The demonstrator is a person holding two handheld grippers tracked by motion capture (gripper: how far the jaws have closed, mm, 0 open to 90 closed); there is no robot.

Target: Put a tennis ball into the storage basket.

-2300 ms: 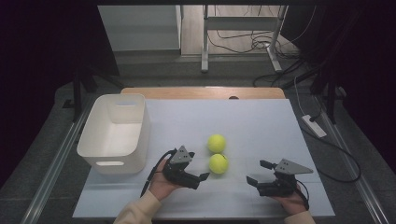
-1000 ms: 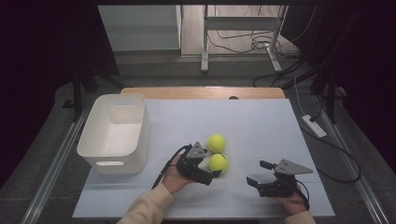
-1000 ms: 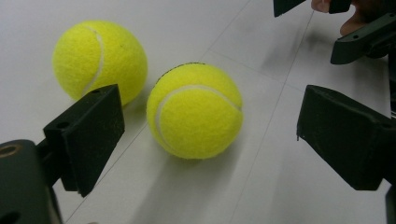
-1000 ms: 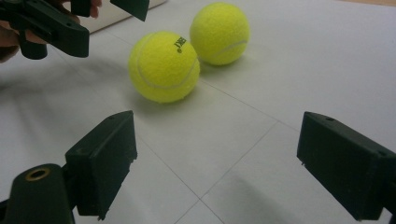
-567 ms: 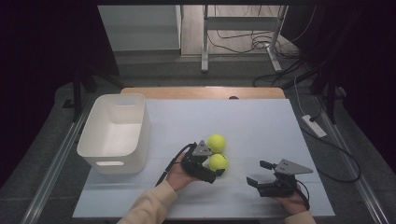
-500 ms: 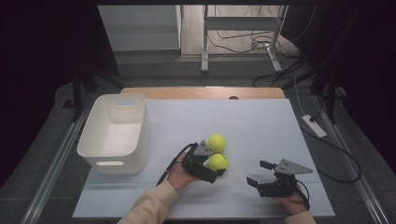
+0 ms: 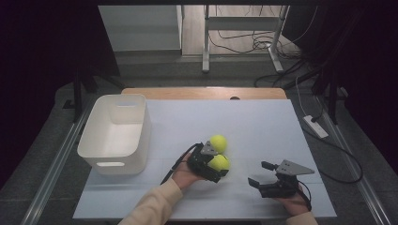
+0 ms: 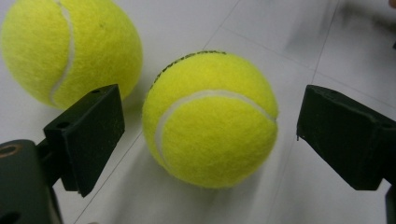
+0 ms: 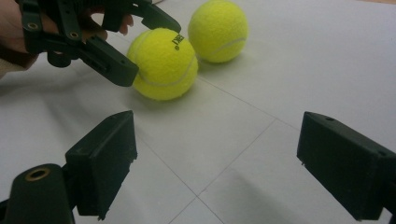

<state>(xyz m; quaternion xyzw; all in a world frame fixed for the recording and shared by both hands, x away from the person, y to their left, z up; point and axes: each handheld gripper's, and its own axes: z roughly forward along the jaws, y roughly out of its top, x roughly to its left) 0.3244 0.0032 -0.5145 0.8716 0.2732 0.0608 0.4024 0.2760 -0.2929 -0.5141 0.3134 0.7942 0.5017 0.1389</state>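
Having been moved in from lower left since earlier, the left gripper [image 7: 219, 165] is being set wide around the near ball [image 7: 218, 162] at centre frame, untouched yet, while the right gripper [image 7: 257, 174] is being held wide and empty, lower right.

Balls [image 7: 218, 162] [image 7: 218, 142]: yellow-green w/ white seams. Bin [image 7: 115, 133]: white. Bench [image 7: 263, 126]: pale grey. Hand-held grippers [image 7: 219, 169] [image 7: 259, 174]: black.

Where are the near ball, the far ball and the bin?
near ball [image 8: 210, 119], left gripper view, middle of its felt.
far ball [image 7: 218, 142], high view, its top.
bin [image 7: 112, 159], high view, front wall by the handle slot.
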